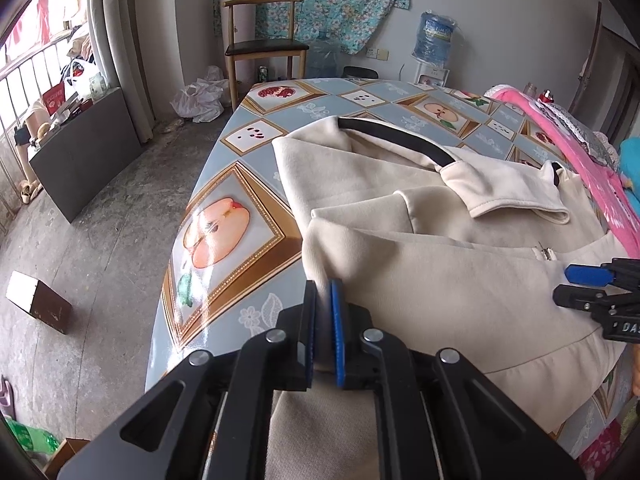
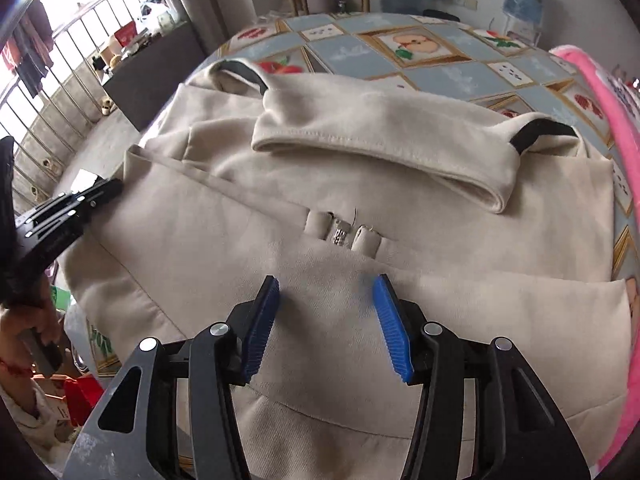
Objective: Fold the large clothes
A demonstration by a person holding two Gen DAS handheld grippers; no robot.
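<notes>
Fruit-print tablecloth under a cream coat lying part-folded, near hem hanging over the edge. Left gripper is clenched on the coat's left edge; right gripper hovers over the middle, jaws released, nothing between them. Best to pinch a matching edge and lift evenly. Pink blanket crowds the right; far tabletop's free.
</notes>
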